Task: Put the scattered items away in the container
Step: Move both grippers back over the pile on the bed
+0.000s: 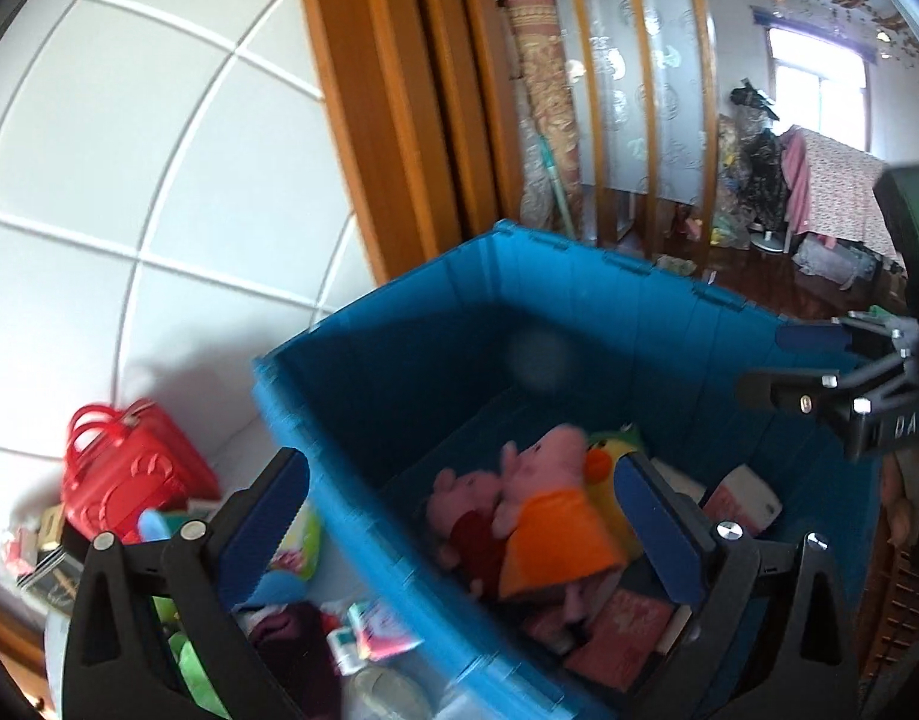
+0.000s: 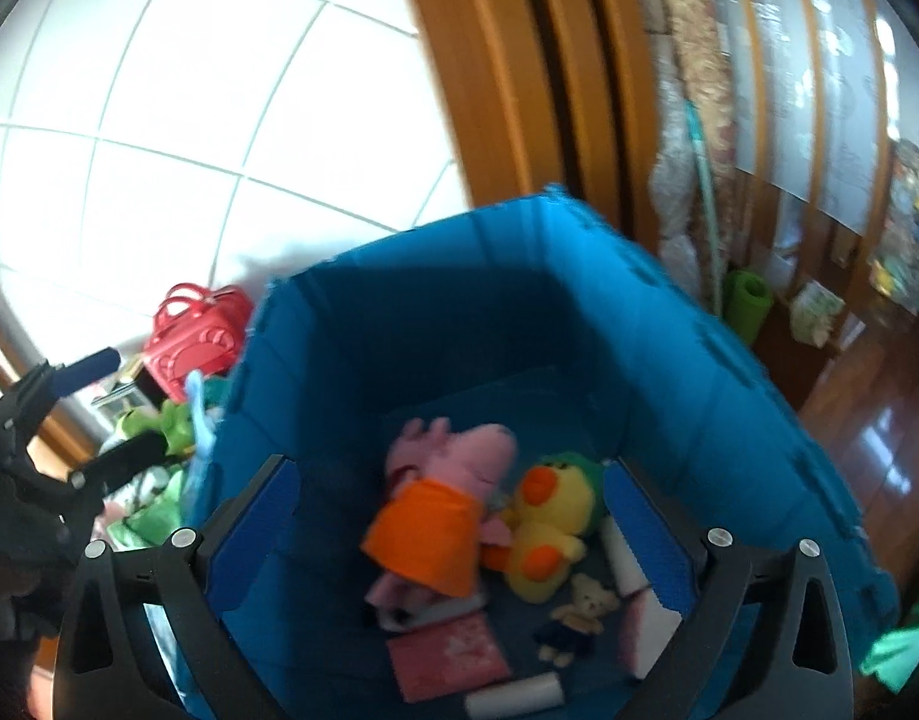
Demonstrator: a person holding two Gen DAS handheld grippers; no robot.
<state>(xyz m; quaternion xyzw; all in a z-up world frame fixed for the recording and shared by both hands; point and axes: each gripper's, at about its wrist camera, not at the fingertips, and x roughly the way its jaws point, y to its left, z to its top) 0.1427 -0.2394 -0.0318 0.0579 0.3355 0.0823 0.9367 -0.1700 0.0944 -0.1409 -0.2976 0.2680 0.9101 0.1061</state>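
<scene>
A blue crate (image 1: 579, 312) (image 2: 459, 300) stands open against the wall. Inside lie a pink pig plush in an orange dress (image 1: 549, 480) (image 2: 453, 480), a yellow duck plush (image 2: 549, 522), a small teddy bear (image 2: 585, 600), a pink book (image 2: 447, 654) and a white roll (image 2: 513, 696). My left gripper (image 1: 459, 522) (image 2: 114, 411) is open, straddling the crate's left wall and holding nothing. My right gripper (image 2: 453, 522) (image 1: 783, 363) hangs open over the crate's inside, its pads touching nothing. Left of the crate lie a red handbag (image 1: 129, 462) (image 2: 195, 324), a green plush (image 2: 171, 426) and several small packets (image 1: 363, 636).
A white tiled wall (image 1: 159, 180) backs the pile and the crate. A wooden door frame (image 1: 387, 120) and a rolled mat (image 1: 549, 108) stand behind the crate. A green roll (image 2: 747, 300) and dark wood floor (image 2: 879, 420) lie to the right.
</scene>
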